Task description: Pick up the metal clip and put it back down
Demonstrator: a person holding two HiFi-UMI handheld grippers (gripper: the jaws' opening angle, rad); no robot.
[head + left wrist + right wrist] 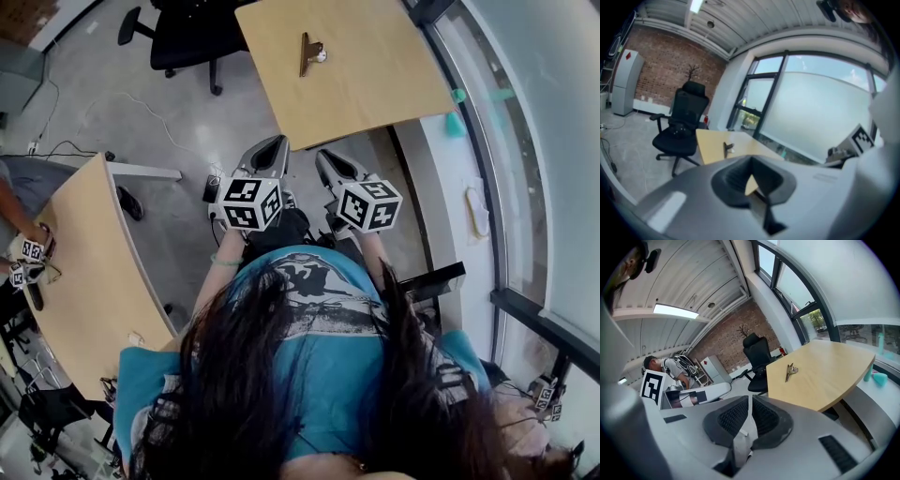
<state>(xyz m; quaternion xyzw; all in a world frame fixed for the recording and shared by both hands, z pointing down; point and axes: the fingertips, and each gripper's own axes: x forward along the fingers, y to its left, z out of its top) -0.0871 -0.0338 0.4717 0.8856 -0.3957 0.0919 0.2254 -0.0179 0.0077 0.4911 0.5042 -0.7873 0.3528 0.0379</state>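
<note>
The metal clip point(311, 52) lies on the far wooden table point(375, 89), handles up, with nothing touching it. Both grippers hang close to my body, short of the table's near edge and over the floor. My left gripper point(277, 142) and right gripper point(324, 156) point toward the table side by side. The left gripper point(750, 177) has its dark pads together with nothing in them, and the clip point(727, 149) shows small beyond it. In the right gripper point(750, 416) only a thin slit stays between the ribbed pads, empty, with the clip point(790, 371) well ahead on the table point(834, 376).
A black office chair point(187, 33) stands at the table's far left corner. A second wooden table point(89, 272) lies to my left, where another person's hand point(23, 239) holds marker cubes. Teal items point(455, 122) sit on the window ledge at right. Cables cross the floor.
</note>
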